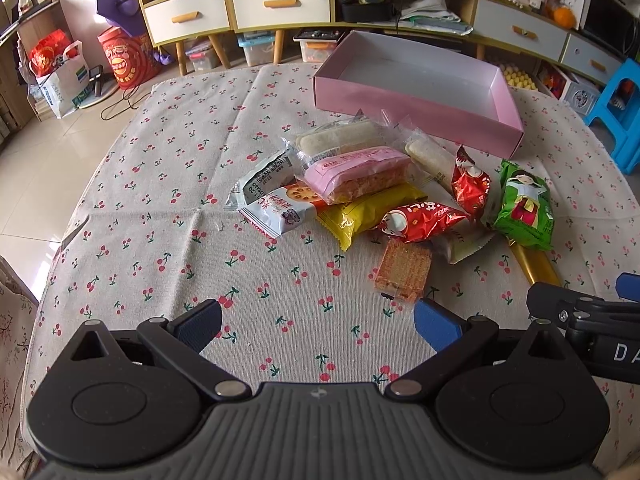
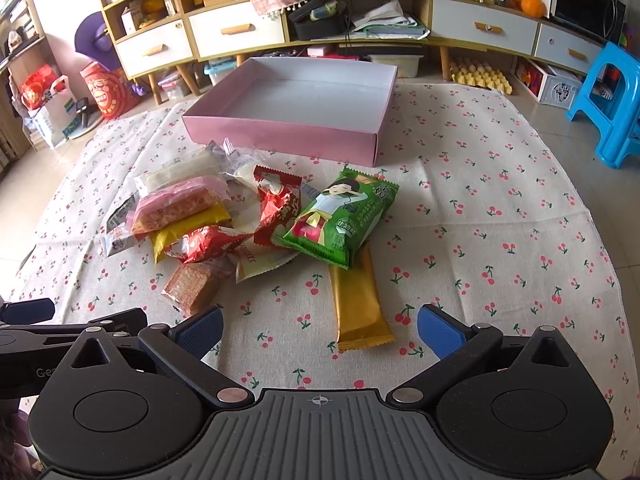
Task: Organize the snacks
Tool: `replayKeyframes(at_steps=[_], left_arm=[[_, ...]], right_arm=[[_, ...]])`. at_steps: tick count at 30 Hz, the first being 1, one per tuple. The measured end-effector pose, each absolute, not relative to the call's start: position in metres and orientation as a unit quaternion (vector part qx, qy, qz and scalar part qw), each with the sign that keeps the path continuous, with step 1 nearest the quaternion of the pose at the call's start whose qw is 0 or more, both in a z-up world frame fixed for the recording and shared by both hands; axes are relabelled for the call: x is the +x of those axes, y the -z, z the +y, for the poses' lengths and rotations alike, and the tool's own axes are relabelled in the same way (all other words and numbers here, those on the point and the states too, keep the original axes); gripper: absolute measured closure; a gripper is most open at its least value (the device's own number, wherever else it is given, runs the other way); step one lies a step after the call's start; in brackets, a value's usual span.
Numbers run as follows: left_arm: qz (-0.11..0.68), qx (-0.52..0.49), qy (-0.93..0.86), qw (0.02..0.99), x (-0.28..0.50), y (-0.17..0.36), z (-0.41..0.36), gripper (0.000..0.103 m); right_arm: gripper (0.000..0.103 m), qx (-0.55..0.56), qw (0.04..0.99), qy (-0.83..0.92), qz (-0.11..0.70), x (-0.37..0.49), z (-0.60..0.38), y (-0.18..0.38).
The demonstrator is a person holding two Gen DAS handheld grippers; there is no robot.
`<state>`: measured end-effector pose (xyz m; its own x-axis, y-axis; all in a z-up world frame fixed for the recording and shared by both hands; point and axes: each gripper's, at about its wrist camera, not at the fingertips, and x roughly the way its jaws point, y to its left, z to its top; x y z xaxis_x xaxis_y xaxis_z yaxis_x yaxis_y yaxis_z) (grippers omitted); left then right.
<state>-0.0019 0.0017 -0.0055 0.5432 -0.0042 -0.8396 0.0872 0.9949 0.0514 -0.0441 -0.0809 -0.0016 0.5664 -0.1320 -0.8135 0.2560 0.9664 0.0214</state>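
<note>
Several wrapped snacks lie in a loose pile on the cherry-print tablecloth: a green packet (image 2: 340, 220) (image 1: 524, 210), a gold bar (image 2: 358, 304), two red packets (image 2: 276, 204) (image 1: 420, 218), a yellow packet (image 1: 368, 210), a pink cake pack (image 1: 356, 174) and an orange wafer (image 1: 404, 270) (image 2: 192, 286). An empty pink box (image 2: 288, 132) (image 1: 408, 110) stands behind the pile. My left gripper (image 1: 318, 326) is open and empty, just short of the wafer. My right gripper (image 2: 320, 332) is open and empty, with the gold bar's near end between its fingers.
A low cabinet with drawers (image 2: 224, 32) runs along the back wall. A blue plastic stool (image 2: 608, 100) stands right of the table. Bags and a red drum (image 1: 124, 60) sit on the floor at the left. The table's edges (image 1: 132, 120) fall off left and right.
</note>
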Motion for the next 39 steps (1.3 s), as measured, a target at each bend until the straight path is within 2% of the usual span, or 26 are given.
replayKeyframes(at_steps=[39], left_arm=[[0.480, 0.045, 0.026, 0.876, -0.0036, 0.0089, 0.0011, 0.000]], right_arm=[[0.000, 0.070, 0.880, 0.110, 0.457, -0.0439, -0.0803, 0.0044]])
